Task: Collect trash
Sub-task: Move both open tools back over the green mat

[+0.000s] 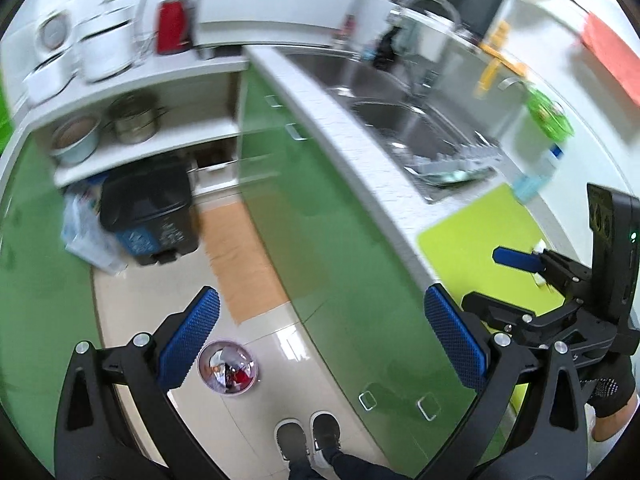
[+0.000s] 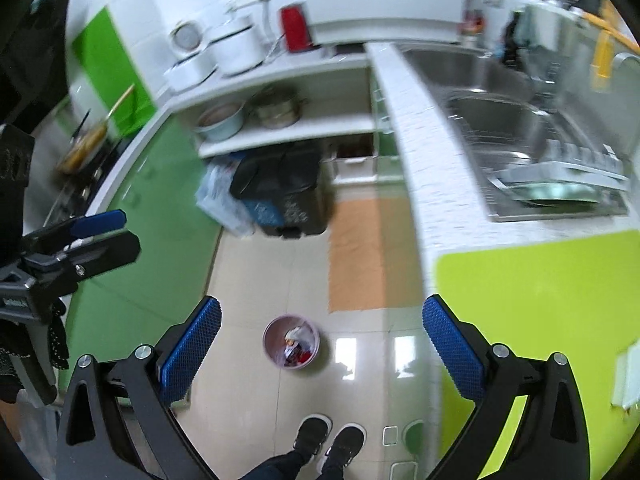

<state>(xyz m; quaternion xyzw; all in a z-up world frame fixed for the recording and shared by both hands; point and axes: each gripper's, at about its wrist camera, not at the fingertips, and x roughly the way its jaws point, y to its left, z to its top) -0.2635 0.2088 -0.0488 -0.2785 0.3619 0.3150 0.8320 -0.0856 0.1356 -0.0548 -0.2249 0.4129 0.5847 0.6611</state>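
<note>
Lilac plastic marks the small waste bin [image 2: 291, 346], which stands on the glossy floor tiles [image 2: 256, 272] just ahead of the person's shoes [image 2: 328, 438], with crumpled paper and red scraps already inside it. Both views are smeared by motion. The left gripper [image 1: 320, 344] is spread wide with nothing between its blue pads [image 1: 191, 342], held high over the floor beside the green cabinet fronts [image 1: 320, 216]. The right gripper [image 2: 322, 350] is likewise spread and empty, hovering above the bin and the edge of the counter [image 2: 420, 184], where a lime cutting mat [image 2: 540, 300] lies.

A larger dark pedal bin [image 2: 288, 196] stands under the shelves [image 2: 288, 128], well apart from the lilac one.

My reading is that the risk lies in the descent: the bin is light and sits free on slick tile, so a gripper finger catching its rim off-centre could tip it and spill the scraps. The counter edge is close to the right gripper, and a hurried swing downward could knock against it.
</note>
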